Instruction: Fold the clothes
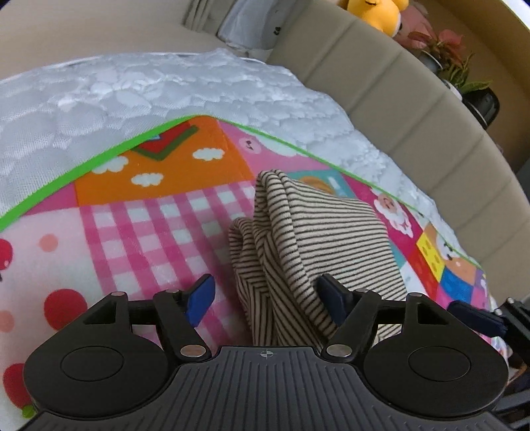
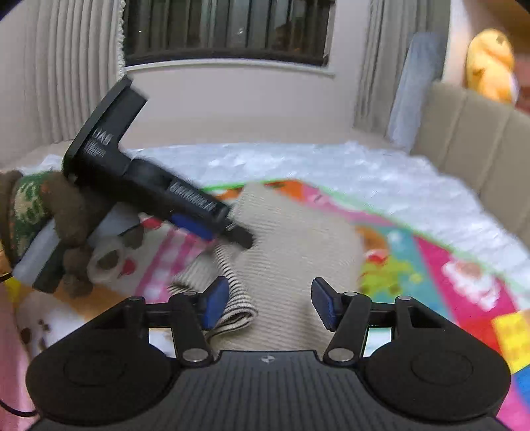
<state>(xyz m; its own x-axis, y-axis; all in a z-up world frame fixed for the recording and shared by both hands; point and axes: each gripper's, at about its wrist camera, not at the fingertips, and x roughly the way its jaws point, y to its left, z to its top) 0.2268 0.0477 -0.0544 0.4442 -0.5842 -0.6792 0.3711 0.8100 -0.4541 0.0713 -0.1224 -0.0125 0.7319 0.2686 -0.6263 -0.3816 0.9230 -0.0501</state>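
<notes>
A cream garment with thin black stripes (image 1: 298, 238) lies bunched in folds on a colourful play mat (image 1: 139, 218). My left gripper (image 1: 265, 295) is open, its blue pads on either side of the near folds, which run between the fingers. In the right wrist view the same garment (image 2: 291, 252) lies ahead, blurred. My right gripper (image 2: 270, 303) is open over its near edge, where a rolled fold (image 2: 235, 311) sits by the left pad. The left gripper also shows in the right wrist view (image 2: 232, 232), held by a gloved hand, its tip at the cloth.
The mat lies on a white textured bed cover (image 1: 165, 89). A beige padded headboard (image 1: 414, 109) runs along the right. A yellow plush toy (image 1: 377, 13) and potted plants (image 1: 453, 66) stand behind it. A window with curtains (image 2: 228, 30) is at the far wall.
</notes>
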